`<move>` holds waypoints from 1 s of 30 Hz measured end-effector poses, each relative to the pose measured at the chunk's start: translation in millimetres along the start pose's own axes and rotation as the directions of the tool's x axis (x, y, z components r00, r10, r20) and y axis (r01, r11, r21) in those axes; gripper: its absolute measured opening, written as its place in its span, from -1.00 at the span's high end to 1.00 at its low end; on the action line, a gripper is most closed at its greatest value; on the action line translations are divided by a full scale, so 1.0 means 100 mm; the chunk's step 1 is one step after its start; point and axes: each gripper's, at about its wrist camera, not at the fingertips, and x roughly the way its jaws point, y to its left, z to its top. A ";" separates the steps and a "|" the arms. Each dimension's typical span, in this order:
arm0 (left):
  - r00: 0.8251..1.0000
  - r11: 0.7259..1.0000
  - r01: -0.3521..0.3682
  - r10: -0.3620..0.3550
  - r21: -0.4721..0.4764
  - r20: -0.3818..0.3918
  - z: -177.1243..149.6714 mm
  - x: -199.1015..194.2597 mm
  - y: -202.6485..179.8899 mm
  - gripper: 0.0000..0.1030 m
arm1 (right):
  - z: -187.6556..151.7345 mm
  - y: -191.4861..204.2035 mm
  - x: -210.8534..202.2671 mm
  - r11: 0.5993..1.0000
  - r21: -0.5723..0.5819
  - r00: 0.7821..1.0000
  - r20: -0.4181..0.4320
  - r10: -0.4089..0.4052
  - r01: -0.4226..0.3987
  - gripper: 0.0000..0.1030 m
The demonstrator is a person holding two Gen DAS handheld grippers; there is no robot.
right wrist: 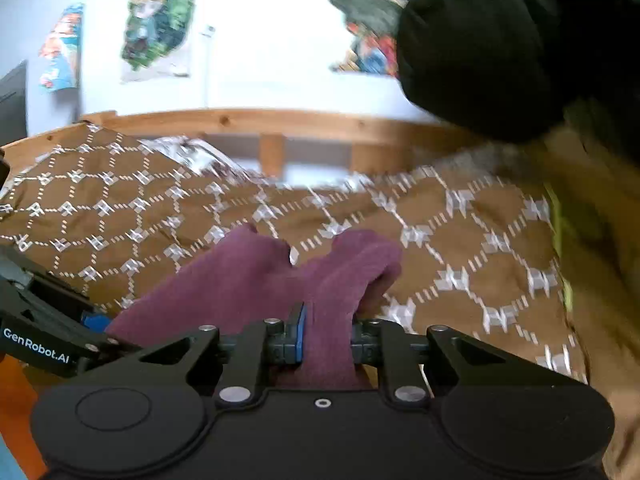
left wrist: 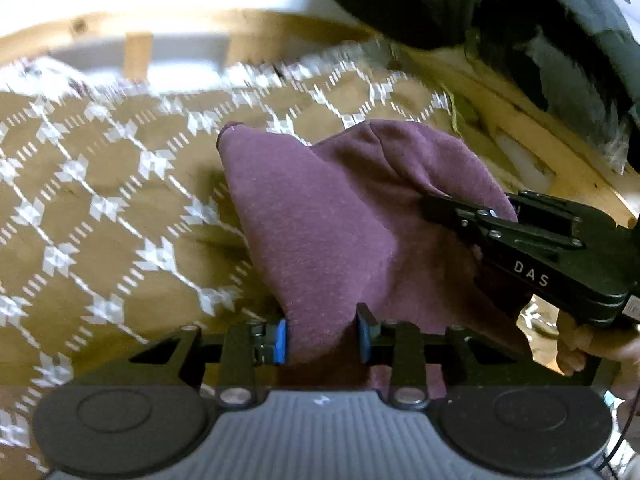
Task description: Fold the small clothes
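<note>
A: Both grippers clamped on the purple garment (left wrist: 320,216). Left gripper (left wrist: 323,340) pinching a bunched edge between its blue pads (left wrist: 281,341); right gripper (right wrist: 326,340) gripping another fold of the same cloth.

B: Garment's place?

A: Lifted off the brown patterned bedspread (left wrist: 100,208), hanging between the two tools, far end drooping toward the wooden bed frame (right wrist: 280,120). Exact kind of clothing hard to tell while bunched.

B: Advice for the step?

A: Probably a spread-and-lay. Pull the two grips apart until the cloth goes taut, no harder. Lower the free end first onto the bedspread, then drag back to flatten. Keep both edges level to avoid a skewed crease. Release only once flat.
</note>
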 end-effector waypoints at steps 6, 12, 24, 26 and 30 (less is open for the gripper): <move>0.994 0.995 -0.094 0.095 -0.036 0.053 0.11 -0.27 0.42 0.30 | 0.28 0.32 0.30 0.997 0.015 0.995 0.066 0.078 -0.079 0.66; 0.985 0.980 -0.161 0.166 -0.113 0.035 0.06 -0.36 0.92 0.28 | 0.40 0.66 0.73 0.983 0.056 0.983 0.061 0.171 -0.174 0.66; 0.984 0.971 -0.174 0.177 -0.162 0.002 -0.16 -0.29 1.24 0.06 | 0.22 0.84 1.11 0.978 0.090 0.980 -0.033 0.194 -0.190 0.59; 0.983 0.968 -0.182 0.185 -0.175 -0.002 -0.17 -0.30 1.25 -0.01 | 0.20 0.83 1.11 0.979 0.092 0.981 -0.040 0.188 -0.184 0.54; 0.977 0.957 -0.207 0.211 -0.202 0.002 -0.17 -0.35 1.25 -0.38 | 0.18 0.80 1.11 0.979 0.111 0.983 -0.050 0.176 -0.170 0.32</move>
